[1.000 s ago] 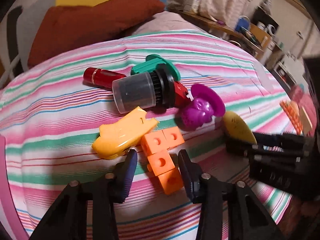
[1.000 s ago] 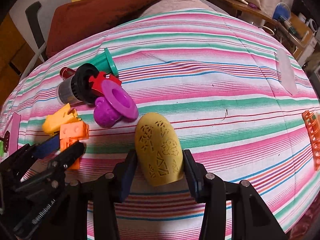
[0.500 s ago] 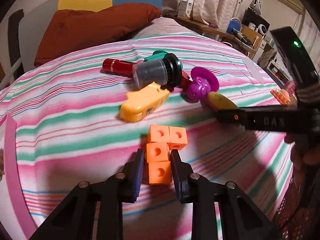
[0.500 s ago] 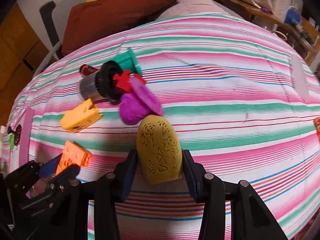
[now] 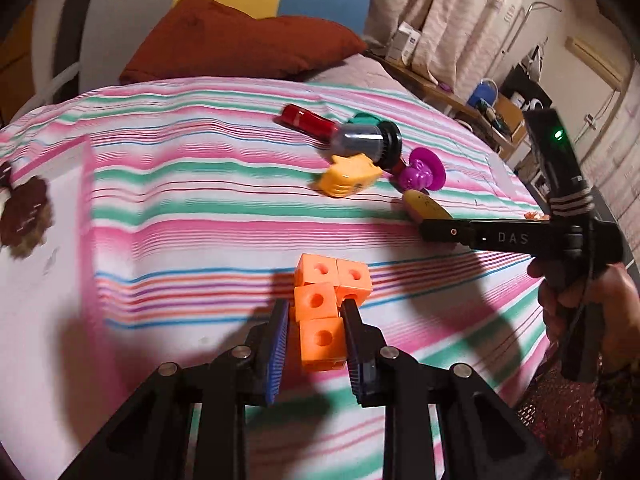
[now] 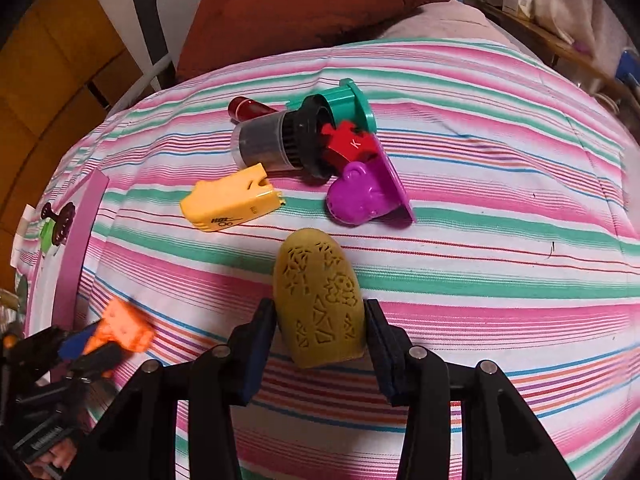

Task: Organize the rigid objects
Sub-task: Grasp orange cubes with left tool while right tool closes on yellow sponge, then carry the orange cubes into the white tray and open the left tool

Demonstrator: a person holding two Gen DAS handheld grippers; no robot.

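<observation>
My left gripper (image 5: 315,314) is shut on a cluster of joined orange cubes (image 5: 320,300), held just above the striped bedcover (image 5: 200,208). The same cubes (image 6: 124,328) show blurred at the lower left of the right wrist view. A mustard oval piece with embossed patterns (image 6: 320,300) stands between the pads of my right gripper (image 6: 319,314), which is shut on it. In the left wrist view that gripper (image 5: 440,232) reaches in from the right, held by a hand (image 5: 592,304). Farther off lies the pile: yellow plastic piece (image 6: 230,202), grey-and-black cylinder (image 6: 272,148), red tube (image 6: 248,108), teal flanged part (image 6: 352,100), red puzzle piece (image 6: 350,146), purple mould (image 6: 364,196).
A white board with a pink edge (image 5: 52,248) lies at the left of the bed, with small dark and green shapes (image 6: 56,220) on it. A rust-red pillow (image 5: 240,40) sits at the head. Cluttered shelves (image 5: 500,108) line the right side.
My left gripper closed on the orange cubes and carried them away from the pile, which now lies farther off. The right gripper kept its hold on the mustard piece and shifted slightly.
</observation>
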